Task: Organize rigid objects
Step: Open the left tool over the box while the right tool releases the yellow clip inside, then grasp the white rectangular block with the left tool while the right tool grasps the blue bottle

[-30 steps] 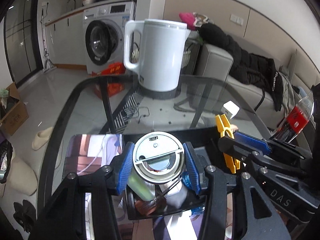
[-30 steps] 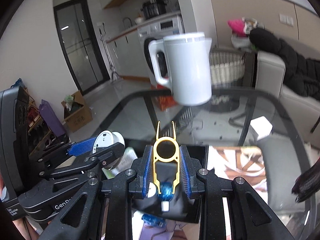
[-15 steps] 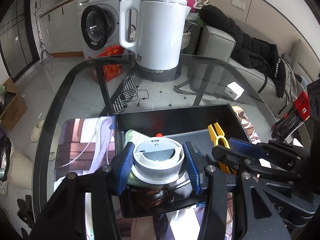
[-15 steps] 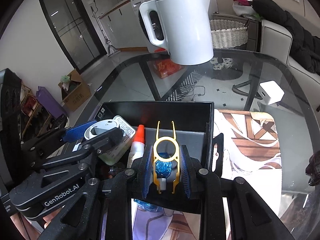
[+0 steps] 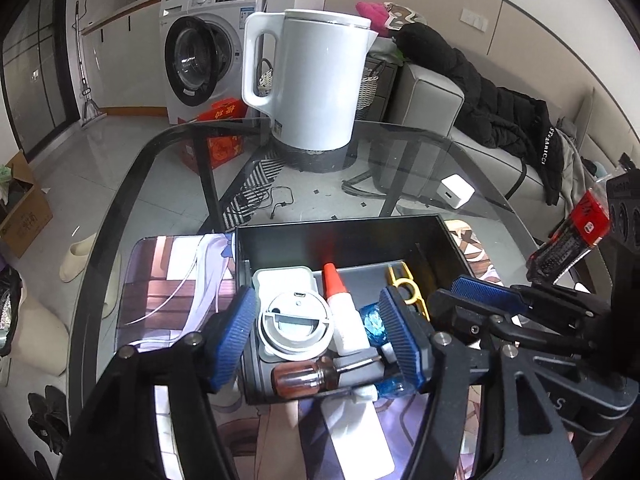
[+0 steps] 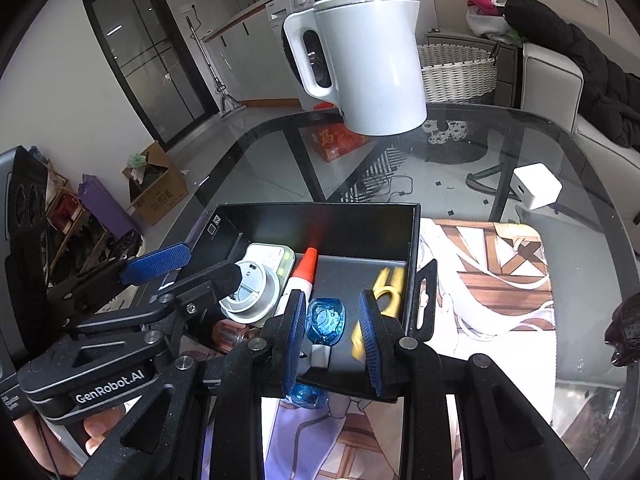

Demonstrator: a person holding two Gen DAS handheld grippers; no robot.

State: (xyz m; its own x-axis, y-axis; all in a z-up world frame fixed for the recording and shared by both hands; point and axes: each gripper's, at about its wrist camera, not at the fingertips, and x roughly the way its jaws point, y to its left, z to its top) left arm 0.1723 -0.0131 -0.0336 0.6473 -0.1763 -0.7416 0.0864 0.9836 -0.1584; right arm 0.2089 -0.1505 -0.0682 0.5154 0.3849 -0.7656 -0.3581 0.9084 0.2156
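The yellow tool [image 6: 385,295] in the box [image 6: 340,220] is smeared by motion blur in the right wrist view, so its shape can't really be made out there, and its lower end is cut off by the right gripper [image 6: 334,340] finger. In the left wrist view only its top half [image 5: 404,282] is seen; the rest is hidden behind a blue pad [image 5: 402,340]. The screwdriver [image 5: 316,374] tip is covered the same way. The blue capsule [image 5: 374,322] is mostly blocked too. Print on the box's label [image 6: 216,224] is too small to be read.
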